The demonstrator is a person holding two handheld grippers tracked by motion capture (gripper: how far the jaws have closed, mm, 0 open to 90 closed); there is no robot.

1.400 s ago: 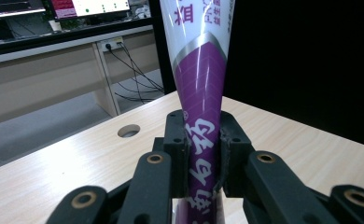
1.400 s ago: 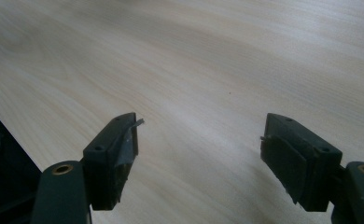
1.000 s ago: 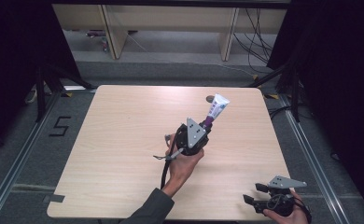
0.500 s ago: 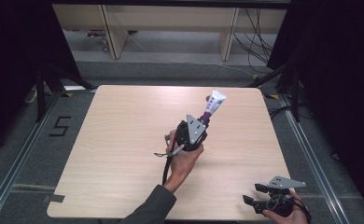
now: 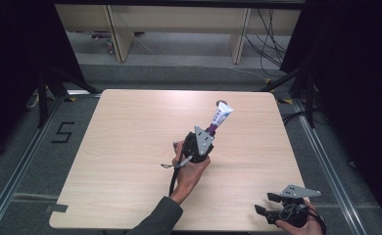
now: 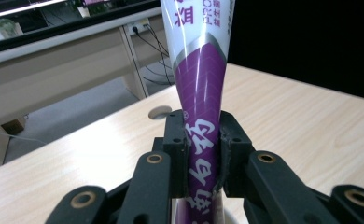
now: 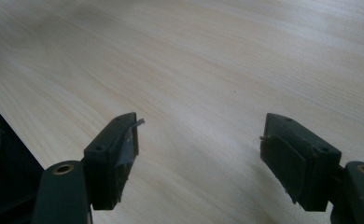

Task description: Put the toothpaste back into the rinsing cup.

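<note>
A purple and white tube (image 5: 219, 119) with printed characters sticks up and away from my left gripper (image 5: 204, 134) over the middle of the table. In the left gripper view the tube (image 6: 201, 84) runs up the frame, and both black pads (image 6: 176, 140) press on its purple lower part. My left gripper (image 6: 201, 140) is shut on it. At the table's near right corner my right gripper (image 5: 263, 205) rests in a hand, jaws wide apart. The right gripper (image 7: 199, 140) has bare wood between its fingers (image 7: 117, 149).
The light wooden table (image 5: 130, 142) has a small round hole (image 5: 222, 103) near its far edge, just beyond the tube. A desk and cables stand past the table. Dark frame posts and black curtains flank both sides. A cable (image 5: 172, 181) trails from the left gripper.
My left hand has moved slightly toward the near side and lower, carrying the tube with it. The right gripper has stayed where it was.
</note>
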